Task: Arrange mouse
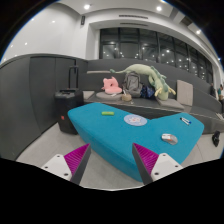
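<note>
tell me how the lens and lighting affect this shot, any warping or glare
In the gripper view the wide-angle lens bends the scene: the teal table bulges and the far windows curve. Ceiling lights show as bright spots, with even light and no harsh glare on the tabletop. The mouse on the table is small and soft. The gripper has its fingers open, holding nothing.

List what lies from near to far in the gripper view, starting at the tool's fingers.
Tool, open and holding nothing → teal table → round grey disc on it → stuffed toys on the counter behind → windows at the back.
</note>
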Demonstrator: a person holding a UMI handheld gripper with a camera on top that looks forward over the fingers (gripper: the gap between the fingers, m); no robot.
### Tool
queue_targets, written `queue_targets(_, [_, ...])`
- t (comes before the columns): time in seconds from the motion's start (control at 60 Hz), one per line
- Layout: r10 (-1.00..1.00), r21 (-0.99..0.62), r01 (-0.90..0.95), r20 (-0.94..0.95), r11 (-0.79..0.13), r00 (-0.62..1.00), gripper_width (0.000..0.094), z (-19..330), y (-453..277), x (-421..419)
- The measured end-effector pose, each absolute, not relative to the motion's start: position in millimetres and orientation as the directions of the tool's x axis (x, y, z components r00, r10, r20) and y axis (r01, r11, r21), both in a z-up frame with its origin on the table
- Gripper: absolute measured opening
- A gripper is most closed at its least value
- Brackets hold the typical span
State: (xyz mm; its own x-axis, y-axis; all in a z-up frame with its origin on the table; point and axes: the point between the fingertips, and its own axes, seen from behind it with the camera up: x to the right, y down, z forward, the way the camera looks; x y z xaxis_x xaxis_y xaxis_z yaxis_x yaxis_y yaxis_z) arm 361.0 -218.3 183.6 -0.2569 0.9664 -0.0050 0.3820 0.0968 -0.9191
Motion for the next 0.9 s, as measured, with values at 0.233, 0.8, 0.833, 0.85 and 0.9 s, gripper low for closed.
queue_targets(0.233, [0.982,-0.916,0.394,0.003,0.078,-0.187,0.0855,175,-168,345])
queue_targets(0.8, [0.994,-0.901,0.433,0.079,0.037,0.080,0.0853,108,78,305])
queue_targets(0.833, [0.993,-0.902,0.431,0.077,0.032,0.086,0.0854,103,87,302])
queue_targets(0.85, [0.993,-0.901,0.432,0.075,0.030,0.089,0.0854,101,91,300])
queue_targets(0.9, [0.994,-0.900,0.435,0.068,0.023,0.089,0.0854,95,100,294])
